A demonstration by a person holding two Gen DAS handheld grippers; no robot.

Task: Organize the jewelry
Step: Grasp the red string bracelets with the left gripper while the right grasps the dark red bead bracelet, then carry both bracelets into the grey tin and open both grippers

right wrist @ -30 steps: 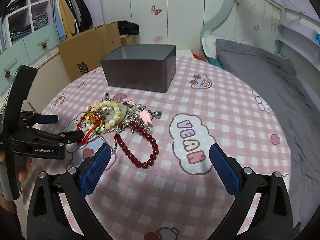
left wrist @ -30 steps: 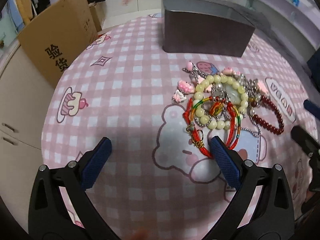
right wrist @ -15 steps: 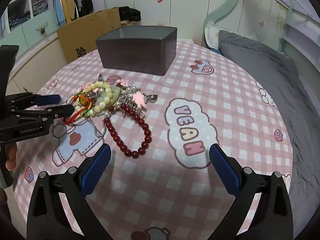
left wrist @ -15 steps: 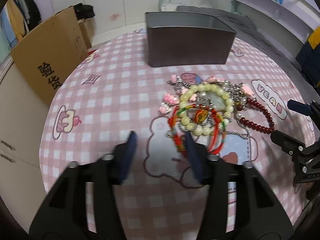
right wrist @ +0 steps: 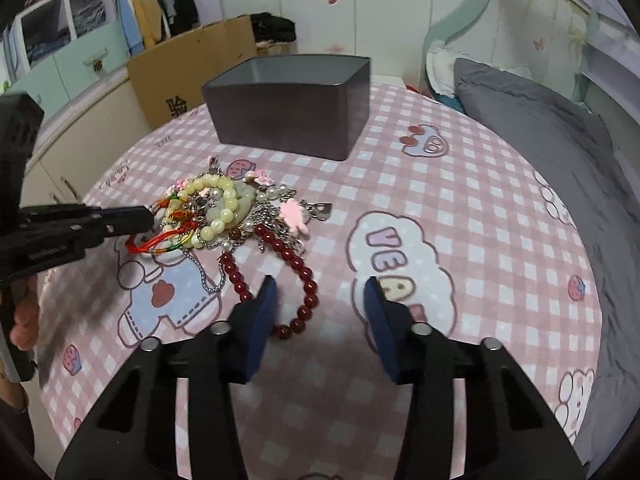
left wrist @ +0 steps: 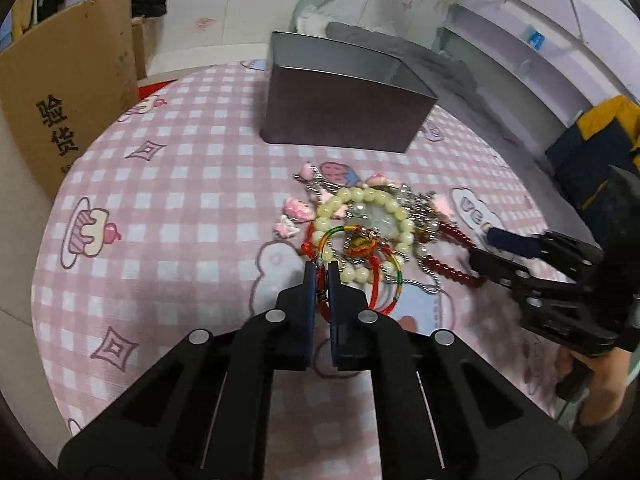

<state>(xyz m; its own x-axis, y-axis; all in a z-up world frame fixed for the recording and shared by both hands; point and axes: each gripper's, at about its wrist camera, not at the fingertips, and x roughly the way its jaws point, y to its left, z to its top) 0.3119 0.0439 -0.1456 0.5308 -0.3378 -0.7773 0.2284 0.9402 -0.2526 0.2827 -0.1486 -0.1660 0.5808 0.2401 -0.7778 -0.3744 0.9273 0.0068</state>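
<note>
A tangled jewelry pile lies mid-table: a cream bead bracelet (left wrist: 325, 213) (right wrist: 224, 205), pink charms on chains, a red and green cord bracelet (left wrist: 378, 298) (right wrist: 160, 242) and a dark red bead bracelet (left wrist: 444, 268) (right wrist: 308, 285). My left gripper (left wrist: 320, 270) (right wrist: 149, 216) is shut on the near end of the cord bracelet. My right gripper (right wrist: 320, 286) (left wrist: 480, 246) is closing, its jaws half apart. One strand of the dark red bead bracelet runs between the pads without touching them. An open dark grey box (left wrist: 340, 120) (right wrist: 288, 120) stands behind the pile.
The round table wears a pink checked cloth (left wrist: 180, 208) (right wrist: 500, 240) with cartoon prints. A cardboard box (left wrist: 68, 92) (right wrist: 180, 64) stands off the far left edge. A grey bed (right wrist: 540, 152) lies to the right. A person's hand (right wrist: 22, 320) holds the left gripper.
The left jaws have gone from wide open to shut on the cord bracelet. The right jaws have narrowed around the dark red beads. Both grippers tipped a little toward the pile.
</note>
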